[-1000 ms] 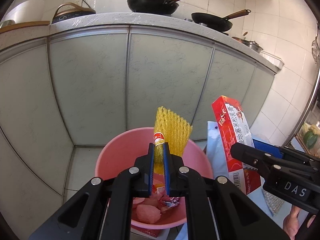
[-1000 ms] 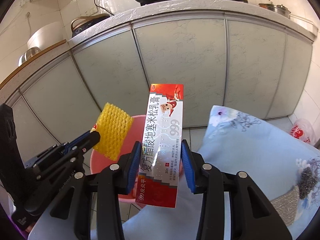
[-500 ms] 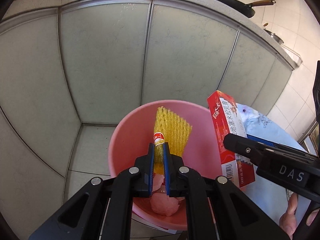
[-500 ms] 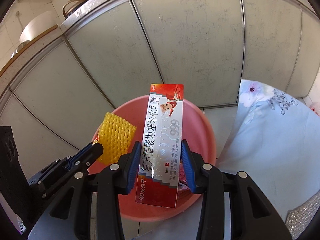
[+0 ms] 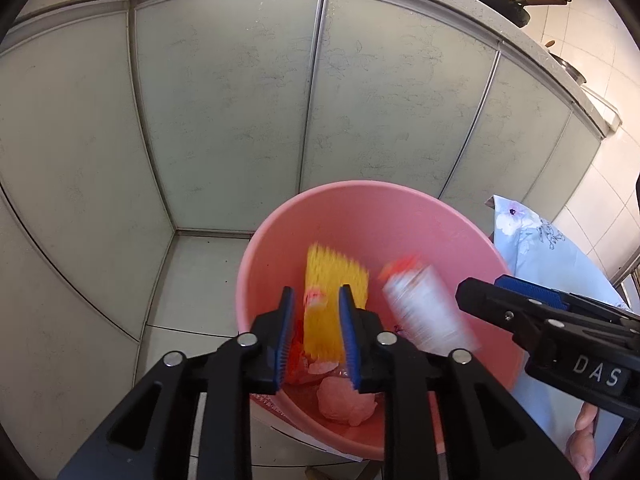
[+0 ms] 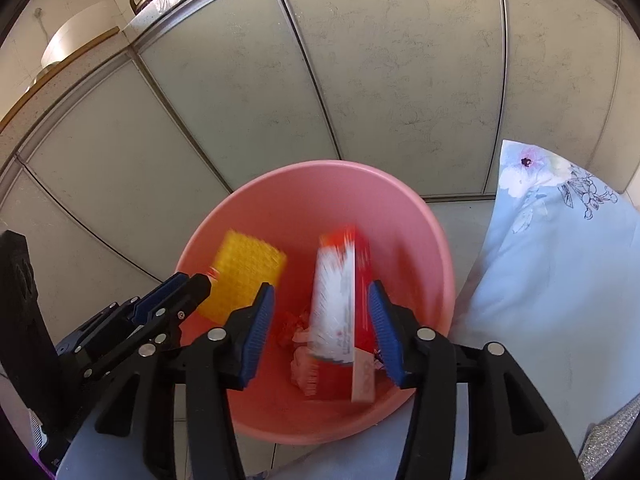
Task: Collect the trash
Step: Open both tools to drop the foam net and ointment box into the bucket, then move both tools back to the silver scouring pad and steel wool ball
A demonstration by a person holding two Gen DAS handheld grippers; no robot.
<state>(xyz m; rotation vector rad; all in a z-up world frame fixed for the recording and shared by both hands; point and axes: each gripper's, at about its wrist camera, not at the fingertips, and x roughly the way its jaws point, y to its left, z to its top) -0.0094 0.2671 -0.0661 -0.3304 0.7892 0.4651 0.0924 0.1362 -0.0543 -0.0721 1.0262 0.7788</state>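
Tongs on both sides are poised above a pink plastic basin point(image 5: 280, 248) that stands on the tiled floor before pale cabinet doors point(image 5: 224, 92). The left tongs point(image 5: 316, 332) have just been opening: the blue pads stand apart, with a yellow foam net sleeve point(image 5: 334, 292) blurred between them and no longer pressed by either pad. In the right wrist view the same sleeve point(image 6: 244, 276) appears inside the basin point(image 6: 304, 192), beside the left tongs' tip. The right tongs point(image 6: 322, 336) have likewise just been opening; their pads stand clear of a red and white ointment carton point(image 6: 340, 292), which is smeared by motion, upright and low within the basin. The left wrist view shows that carton point(image 5: 424, 312) just right of the sleeve. Crumpled pink and red scraps point(image 5: 346, 400) lie on the basin bottom. A floral pale-blue cloth point(image 6: 560, 264) covers the surface to the right of the basin. A frying pan point(image 5: 508, 4) sits on the countertop above.
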